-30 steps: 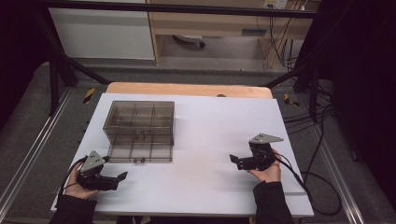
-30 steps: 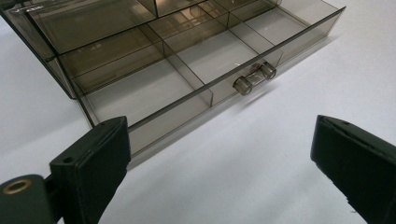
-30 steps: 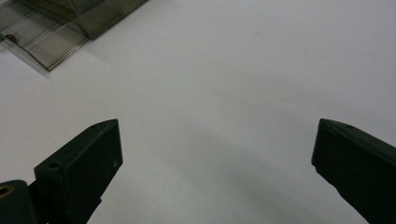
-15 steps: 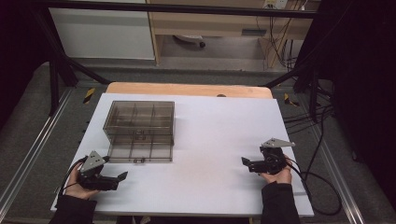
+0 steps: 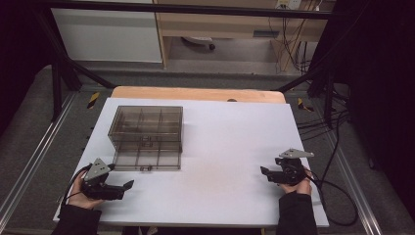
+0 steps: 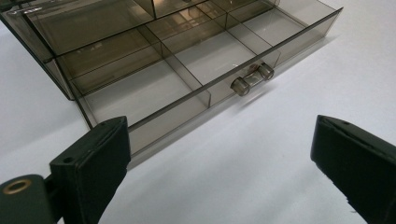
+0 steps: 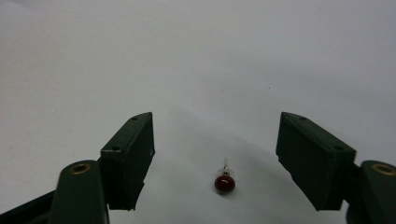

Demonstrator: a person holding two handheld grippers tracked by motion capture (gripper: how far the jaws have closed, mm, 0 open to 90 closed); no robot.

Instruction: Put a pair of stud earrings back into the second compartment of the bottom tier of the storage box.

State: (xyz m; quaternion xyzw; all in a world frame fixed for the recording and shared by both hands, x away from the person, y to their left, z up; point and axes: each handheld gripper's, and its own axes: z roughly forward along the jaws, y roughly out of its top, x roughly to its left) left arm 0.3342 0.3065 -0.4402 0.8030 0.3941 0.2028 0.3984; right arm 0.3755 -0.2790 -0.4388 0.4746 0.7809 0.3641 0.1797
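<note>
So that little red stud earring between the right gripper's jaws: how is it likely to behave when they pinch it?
The red stud earring looks tiny and light, so a nudge from a jaw would probably skid it across the smooth white table. Its round bead may roll or pivot around the thin post. The right gripper has been closing around it without touching; the glossy bead could slip.

**Tabletop tally: 1 organiser, 1 stud, 2 grippers**

On 1 white table stands 1 smoky transparent drawer organiser; 1 drawer is pulled out, carrying 1 clear handle; at least 3 compartments can be counted along its front row, the rest too blurred to number; 1 red ball stud lies on the white surface; 2 handheld grippers are present, the left gripper and the right gripper, each with 2 black jaws; 2 hands hold them.
</note>
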